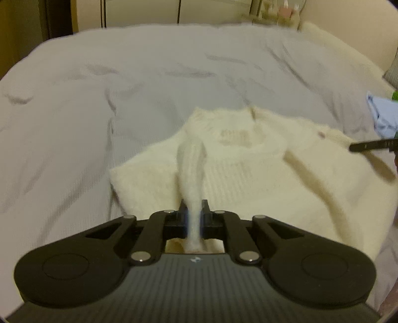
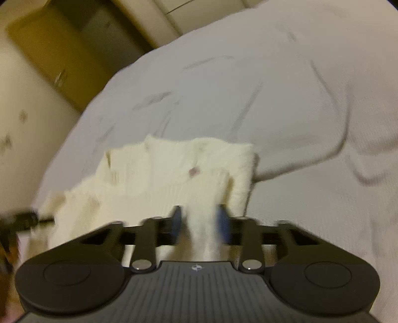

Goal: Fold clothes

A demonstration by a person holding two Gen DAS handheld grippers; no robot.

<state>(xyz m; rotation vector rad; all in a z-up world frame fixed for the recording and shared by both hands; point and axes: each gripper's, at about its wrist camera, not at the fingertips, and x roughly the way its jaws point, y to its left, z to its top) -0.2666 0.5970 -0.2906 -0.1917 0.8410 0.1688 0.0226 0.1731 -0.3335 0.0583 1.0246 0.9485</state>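
Note:
A cream knitted sweater (image 1: 248, 169) lies on the bed with its neck opening facing away from me. My left gripper (image 1: 194, 211) is shut on a bunched strip of the sweater's fabric and lifts it off the bed. In the right wrist view the same sweater (image 2: 161, 171) shows a small reddish spot near its collar. My right gripper (image 2: 200, 218) is shut on another bunched fold of the sweater, and its view is motion-blurred. The right gripper's finger (image 1: 370, 145) shows at the right edge of the left wrist view.
A pale grey bedsheet (image 1: 124, 87) with wrinkles covers the bed. A light blue garment (image 1: 383, 116) lies at the right edge. Closet doors (image 1: 149, 12) stand behind the bed. A brown door (image 2: 57, 44) and a floral wall are at the left.

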